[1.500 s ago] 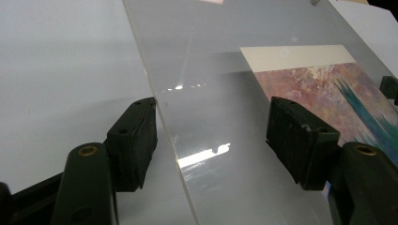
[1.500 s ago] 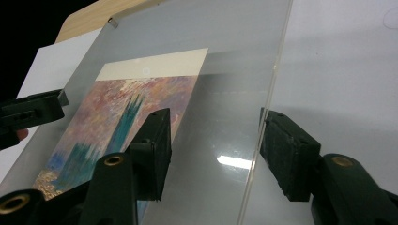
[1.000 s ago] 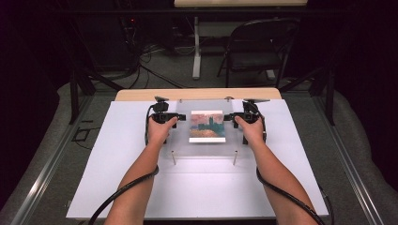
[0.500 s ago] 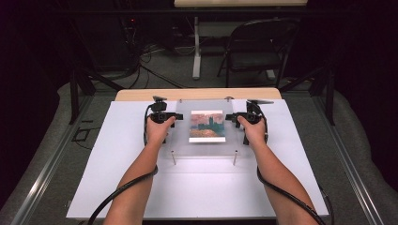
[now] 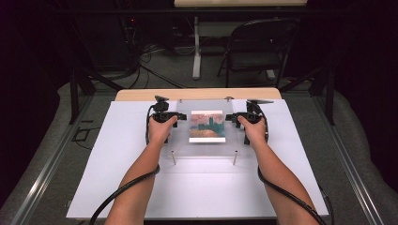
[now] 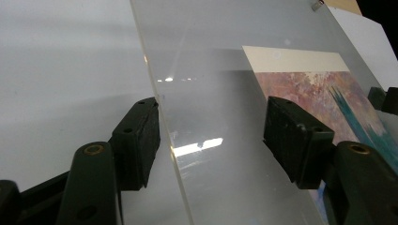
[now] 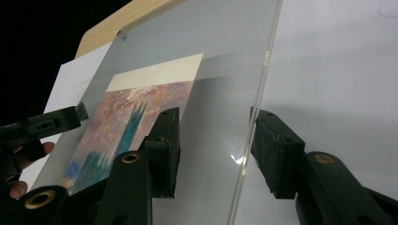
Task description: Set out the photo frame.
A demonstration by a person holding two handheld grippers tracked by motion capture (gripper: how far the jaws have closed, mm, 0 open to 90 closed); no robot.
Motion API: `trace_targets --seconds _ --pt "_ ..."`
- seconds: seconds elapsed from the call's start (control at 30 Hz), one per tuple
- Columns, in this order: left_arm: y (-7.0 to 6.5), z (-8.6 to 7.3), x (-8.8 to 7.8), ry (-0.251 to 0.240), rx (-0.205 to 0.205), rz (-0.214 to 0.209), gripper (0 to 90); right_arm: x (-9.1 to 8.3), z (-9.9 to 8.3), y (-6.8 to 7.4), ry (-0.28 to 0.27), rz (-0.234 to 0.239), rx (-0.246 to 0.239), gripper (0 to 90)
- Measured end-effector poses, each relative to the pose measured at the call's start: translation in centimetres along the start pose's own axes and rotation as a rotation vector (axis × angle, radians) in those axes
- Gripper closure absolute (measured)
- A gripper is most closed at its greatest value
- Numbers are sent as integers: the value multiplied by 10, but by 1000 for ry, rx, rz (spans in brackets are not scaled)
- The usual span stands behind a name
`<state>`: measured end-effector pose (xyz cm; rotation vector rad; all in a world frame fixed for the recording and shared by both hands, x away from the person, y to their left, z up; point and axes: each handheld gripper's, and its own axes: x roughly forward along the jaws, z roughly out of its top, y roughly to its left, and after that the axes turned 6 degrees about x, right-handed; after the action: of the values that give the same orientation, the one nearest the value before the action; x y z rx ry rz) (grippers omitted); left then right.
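A clear acrylic plate rests on short metal posts above the white board, with a colourful painted print under it. My left gripper is at the plate's left edge and my right gripper at its right edge. In the left gripper view the open jaws straddle the plate's edge, the pads not pressing on it; they have just been opening. In the right gripper view the jaws likewise stand open astride the plate's edge, and they too have just widened a little. The print shows through the plate.
The white board covers a wooden table. Two metal posts stand at the plate's near corners. A folding chair and floor cables lie beyond the table. Black cables trail from both grippers along the forearms.
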<state>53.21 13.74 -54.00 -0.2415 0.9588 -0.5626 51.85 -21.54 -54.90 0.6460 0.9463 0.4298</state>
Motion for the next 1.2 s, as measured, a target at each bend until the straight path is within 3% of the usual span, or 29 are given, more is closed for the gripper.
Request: trace_targets --seconds 0.37,0.7,0.93,1.2 --pt "0 0 3 17 -7 -28 325 5 -2 2 7 9 4 476" --pt "1 0 1 12 -38 -35 348 3 -2 1 -9 34 9 507" --pt "2 -2 -1 -6 -57 -49 354 -2 -3 4 -24 49 -17 516" --pt "-1 1 -16 -23 -29 -61 394 -12 -2 11 -49 77 -69 525"
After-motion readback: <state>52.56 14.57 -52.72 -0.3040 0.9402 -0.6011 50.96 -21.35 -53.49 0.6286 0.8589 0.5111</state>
